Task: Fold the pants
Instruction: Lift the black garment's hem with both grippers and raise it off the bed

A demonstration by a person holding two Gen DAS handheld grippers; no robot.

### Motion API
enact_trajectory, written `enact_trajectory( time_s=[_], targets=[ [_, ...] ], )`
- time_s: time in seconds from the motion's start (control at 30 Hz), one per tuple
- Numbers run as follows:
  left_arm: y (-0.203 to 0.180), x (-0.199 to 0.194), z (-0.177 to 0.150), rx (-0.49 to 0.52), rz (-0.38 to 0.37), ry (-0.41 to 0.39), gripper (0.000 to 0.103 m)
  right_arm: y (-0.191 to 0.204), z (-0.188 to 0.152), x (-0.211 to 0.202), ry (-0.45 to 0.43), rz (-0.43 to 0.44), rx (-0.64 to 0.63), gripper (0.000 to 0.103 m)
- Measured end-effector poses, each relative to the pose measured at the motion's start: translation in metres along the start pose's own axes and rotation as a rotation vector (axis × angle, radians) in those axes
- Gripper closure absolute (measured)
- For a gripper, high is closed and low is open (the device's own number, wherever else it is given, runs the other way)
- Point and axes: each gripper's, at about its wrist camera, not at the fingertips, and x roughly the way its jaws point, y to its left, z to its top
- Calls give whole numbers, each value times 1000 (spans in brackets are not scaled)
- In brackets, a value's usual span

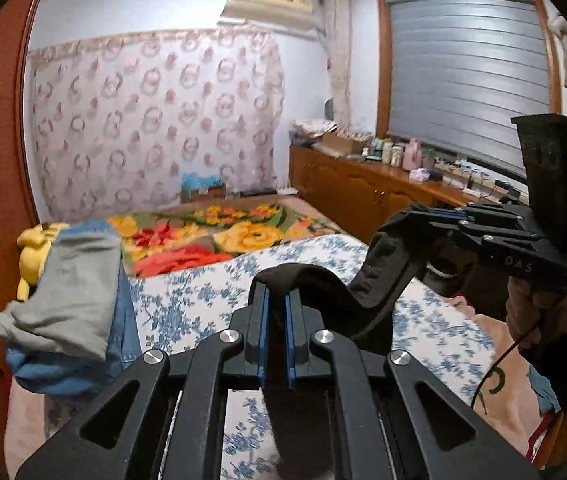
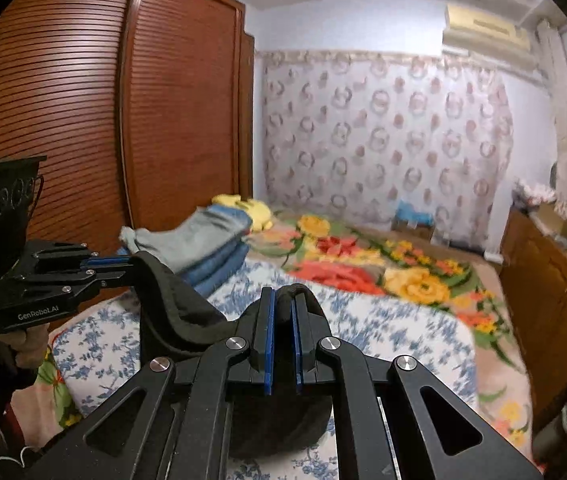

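Black pants (image 1: 379, 280) hang by their top edge between my two grippers, held up above the bed. My left gripper (image 1: 277, 296) is shut on the pants' edge; the cloth drops down between its arms. My right gripper (image 2: 281, 300) is shut on the other end of the same edge (image 2: 179, 312). Each gripper shows in the other's view: the right gripper (image 1: 399, 220) at the right, the left gripper (image 2: 123, 262) at the left. The lower part of the pants is hidden below the grippers.
The bed has a blue-flowered white sheet (image 1: 203, 300) and a bright floral blanket (image 1: 219, 240) further back. A stack of folded grey and blue clothes (image 1: 71, 312) lies at the bed's left. A wooden wardrobe (image 2: 83, 120) stands left, a low cabinet (image 1: 363, 188) right.
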Motion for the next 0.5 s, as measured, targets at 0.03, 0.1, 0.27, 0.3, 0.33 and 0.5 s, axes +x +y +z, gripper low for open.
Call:
enact_trajectory(
  time_s=[0.03,0.1,0.27,0.3,0.33,0.5],
  targets=[
    [4,9,0,-3,15,15,95,-6,2,9,12,3,6,96],
    [10,27,3,-4,56,51,95,-19,6,28,35,6,11,96],
    [20,58,30,6,65,47,95,-31,47,69,60,4,-24,96],
    [21,64,37,7,70,44,95,-38,55,77,57,-1,-26,96],
    [23,71,47,13,78,35,95,-31,69,88,51,-7,-29,96],
    [31,72,98,43,117,-46,95,-41,119,115,-25,-63,-47,96]
  ],
)
